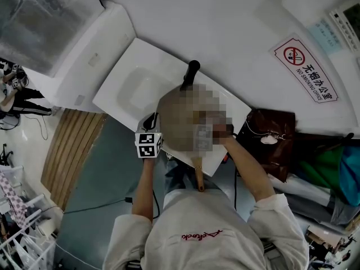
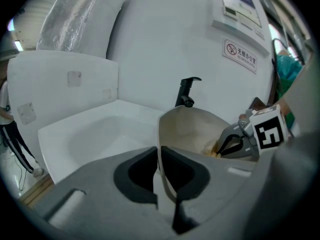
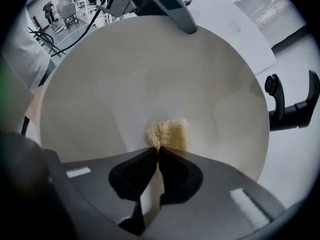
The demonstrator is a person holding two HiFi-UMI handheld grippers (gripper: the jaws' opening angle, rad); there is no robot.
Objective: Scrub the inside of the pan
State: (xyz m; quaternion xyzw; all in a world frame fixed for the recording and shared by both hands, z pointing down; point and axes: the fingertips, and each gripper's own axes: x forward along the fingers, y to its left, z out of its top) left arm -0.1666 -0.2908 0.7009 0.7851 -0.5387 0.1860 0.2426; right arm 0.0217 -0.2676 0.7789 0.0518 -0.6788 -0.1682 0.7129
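Note:
A pale cream pan is held tilted over the white sink. Its wooden handle points back toward the person. My left gripper is shut on the pan's rim, one jaw inside and one outside. My right gripper is shut on a beige scrub pad, which presses against the pan's inner surface near the lower middle. In the left gripper view the right gripper reaches into the pan from the right. A blurred patch covers most of the pan in the head view.
A black faucet stands at the sink's far edge, just beyond the pan. A white wall with a no-smoking sign rises behind. A brown bag lies right of the sink, and a wooden slatted panel to its left.

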